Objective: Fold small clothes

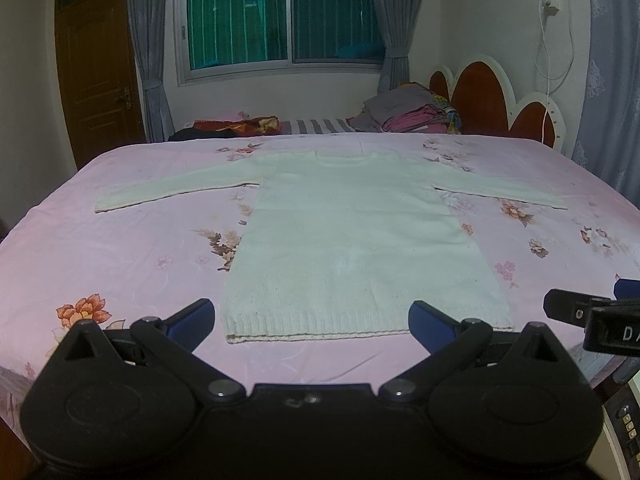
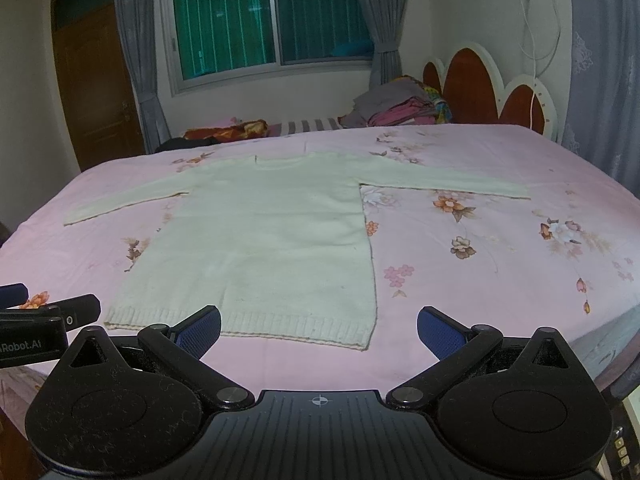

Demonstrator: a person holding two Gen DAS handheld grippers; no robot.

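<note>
The left tool [image 1: 312,322] is held wide open just short of the bed's near edge, nothing between its blue pads [image 1: 191,320], and the sweater's ribbed hem [image 1: 360,326] is framed in the gap. The right tool [image 2: 319,328] is spread just as wide and equally empty, set alongside the left one and lined up with the hem's right corner [image 2: 366,344]. Neither tool is seen touching cloth.

Beyond them, the white knitted sweater [image 1: 352,236] is laid flat on the pink floral bedsheet [image 1: 120,264], hem close to the near edge, neckline [image 1: 344,158] toward the far edge, both sleeves stretched out sideways toward the left and right edges. No fold is seen in it; the task is judged to be at its very start. Further back, a heap of other clothes [image 1: 412,112] is piled by the headboard [image 1: 484,100], well apart from the sweater.

Trouble is easily pictured from here. The knit is thick and loose, so only the top layer may be pinched at the hem, and the back layer would be left behind. The bedsheet could be caught together with the cloth, since it lies soft beneath. If the two corners are lifted unevenly, the body would be skewed and the long sleeves dragged into a crooked fold.
</note>
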